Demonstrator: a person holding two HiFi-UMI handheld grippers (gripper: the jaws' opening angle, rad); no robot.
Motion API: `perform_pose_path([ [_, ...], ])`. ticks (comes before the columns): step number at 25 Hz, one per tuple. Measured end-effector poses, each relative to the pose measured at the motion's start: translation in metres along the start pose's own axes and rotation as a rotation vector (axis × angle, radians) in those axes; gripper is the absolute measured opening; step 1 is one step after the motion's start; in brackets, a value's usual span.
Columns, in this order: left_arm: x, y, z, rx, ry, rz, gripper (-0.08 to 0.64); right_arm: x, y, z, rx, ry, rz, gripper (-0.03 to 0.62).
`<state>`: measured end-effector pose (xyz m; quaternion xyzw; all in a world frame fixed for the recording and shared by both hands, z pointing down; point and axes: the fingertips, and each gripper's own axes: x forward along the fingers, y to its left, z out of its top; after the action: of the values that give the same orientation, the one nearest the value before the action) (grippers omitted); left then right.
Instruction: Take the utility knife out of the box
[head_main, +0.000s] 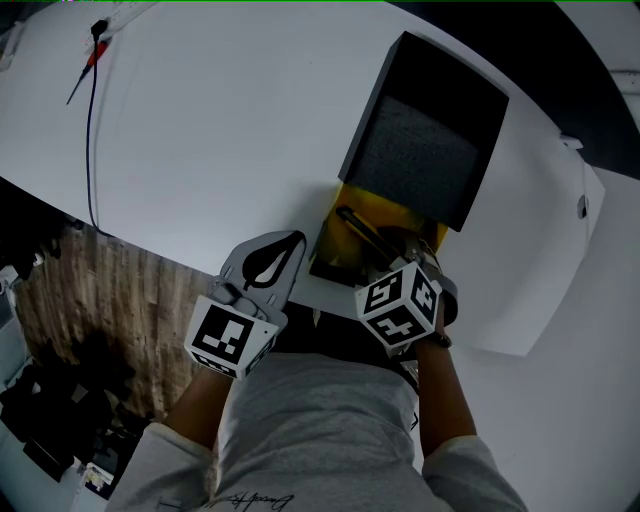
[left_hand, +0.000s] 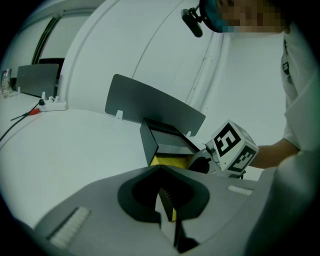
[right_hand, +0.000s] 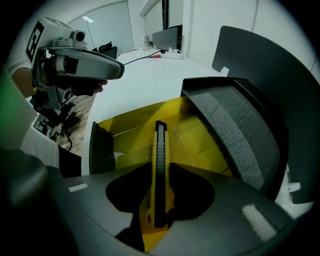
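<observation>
An open box (head_main: 340, 205) with a yellow inside stands near the white table's front edge, its black foam-lined lid (head_main: 425, 140) tipped back. The yellow-and-black utility knife (right_hand: 160, 160) lies lengthwise in it, a thin dark bar (head_main: 362, 228) in the head view. My right gripper (right_hand: 156, 220) points steeply down into the box and its jaws close on the knife's near end. My left gripper (head_main: 298, 240) sits just left of the box's front corner, shut and empty; in the left gripper view (left_hand: 167, 220) its fingers meet in front of the box (left_hand: 167, 161).
A dark cable with a red tip (head_main: 92, 58) runs over the table's (head_main: 200, 150) far left. A power strip (left_hand: 50, 105) and a monitor (left_hand: 37, 80) stand at the back. A grey divider panel (left_hand: 155, 105) rises behind the box. Wooden floor (head_main: 90, 290) lies below the table edge.
</observation>
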<state>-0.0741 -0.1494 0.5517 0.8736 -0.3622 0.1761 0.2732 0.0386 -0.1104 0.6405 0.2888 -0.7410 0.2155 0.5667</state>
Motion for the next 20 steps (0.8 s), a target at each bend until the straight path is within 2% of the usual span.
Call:
perform_pose_path([
  [10,-0.004,-0.004,0.002,0.002,-0.007,0.006,0.002,-0.006,0.000,0.001,0.038,-0.039,0.016,0.132],
  [20,-0.010,-0.012,0.017,0.021,-0.035,0.021,0.002,-0.030,-0.008,0.007,0.095,-0.128,0.020,0.132],
])
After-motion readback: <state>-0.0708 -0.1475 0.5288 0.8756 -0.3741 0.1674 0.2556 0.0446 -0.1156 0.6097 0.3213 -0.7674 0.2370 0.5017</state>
